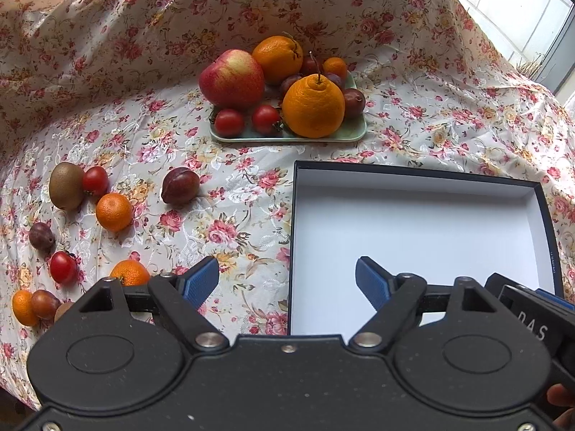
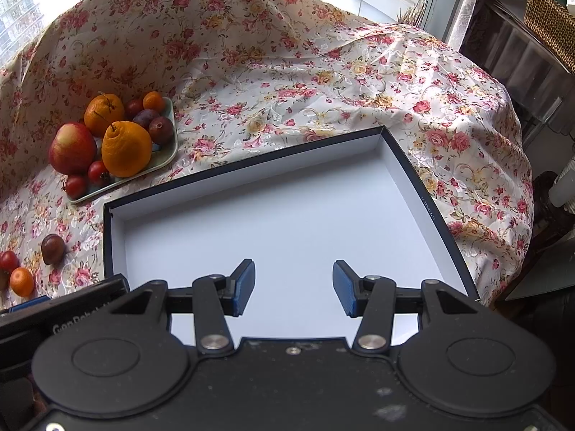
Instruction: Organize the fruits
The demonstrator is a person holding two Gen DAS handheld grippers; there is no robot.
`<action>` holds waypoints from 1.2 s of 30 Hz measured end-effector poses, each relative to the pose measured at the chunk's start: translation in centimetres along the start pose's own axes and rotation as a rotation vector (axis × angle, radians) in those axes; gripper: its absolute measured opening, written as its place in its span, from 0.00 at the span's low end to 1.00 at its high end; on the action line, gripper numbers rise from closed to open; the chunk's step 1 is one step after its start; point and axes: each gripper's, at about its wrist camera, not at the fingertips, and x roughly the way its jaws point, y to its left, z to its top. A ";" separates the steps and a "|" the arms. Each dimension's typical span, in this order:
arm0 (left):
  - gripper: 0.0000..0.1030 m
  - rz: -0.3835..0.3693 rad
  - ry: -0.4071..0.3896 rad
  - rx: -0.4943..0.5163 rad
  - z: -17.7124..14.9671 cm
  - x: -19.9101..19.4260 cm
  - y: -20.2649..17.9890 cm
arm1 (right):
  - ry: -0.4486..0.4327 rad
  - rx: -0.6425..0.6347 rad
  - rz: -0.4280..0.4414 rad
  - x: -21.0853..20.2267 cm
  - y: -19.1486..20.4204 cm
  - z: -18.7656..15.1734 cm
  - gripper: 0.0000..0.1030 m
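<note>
Two claws hang spread wide with nothing between their blue pads: the left gripper (image 1: 287, 283) straddles the left wall of the shallow white-lined box with a dark rim (image 1: 413, 176), and the right gripper (image 2: 294, 287) sits over the box's bare floor. The box holds no fruit, so the sorting looks barely begun.

The loose fruit lies on the flowered tablecloth (image 1: 230, 194) toward its left edge, all to the left of the box. Nearest the box wall is a dark red oval plum (image 1: 179, 185), lying ahead and to the left of the left gripper, its long axis tilted roughly across that claw's line of sight. Farther left sit a brown fuzzy kiwi (image 1: 65, 185), a small round mandarin (image 1: 114, 212) and a red cherry tomato (image 1: 95, 180) touching the kiwi.

At the cloth's far side, a pale green rectangular tray (image 1: 355, 131) is crowded with a red-yellow apple (image 1: 231, 79), a knobbed orange (image 1: 313, 106) and smaller fruit.

The left hand is plainly the nearer one to the scattered pieces; a pick there would likely mean swinging left and away from the box.
</note>
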 end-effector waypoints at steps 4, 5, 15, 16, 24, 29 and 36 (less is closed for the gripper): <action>0.78 -0.019 -0.055 -0.013 -0.2 -0.5 0.4 | -0.003 0.000 0.008 -0.2 0.2 0.1 0.50; 0.78 -0.025 -0.066 -0.010 -0.2 -0.6 0.5 | -0.005 0.000 0.011 -0.2 0.3 0.1 0.50; 0.78 -0.101 -0.139 0.026 0.0 -1.5 2.1 | -0.022 -0.013 0.026 -0.7 2.0 0.3 0.50; 0.78 -0.111 -0.142 0.016 0.2 -1.7 2.5 | -0.023 -0.013 0.027 -0.7 2.2 0.3 0.50; 0.79 -0.152 -0.194 -0.071 1.8 -3.3 7.5 | -0.012 -0.024 0.037 -0.5 5.3 0.1 0.50; 0.79 -0.085 -0.254 -0.094 2.7 -4.3 10.9 | -0.008 -0.065 0.084 -0.3 8.3 -0.7 0.50; 0.82 -0.004 -0.282 -0.127 2.8 -4.6 16.3 | -0.030 -0.130 0.189 -0.9 13.8 -1.8 0.50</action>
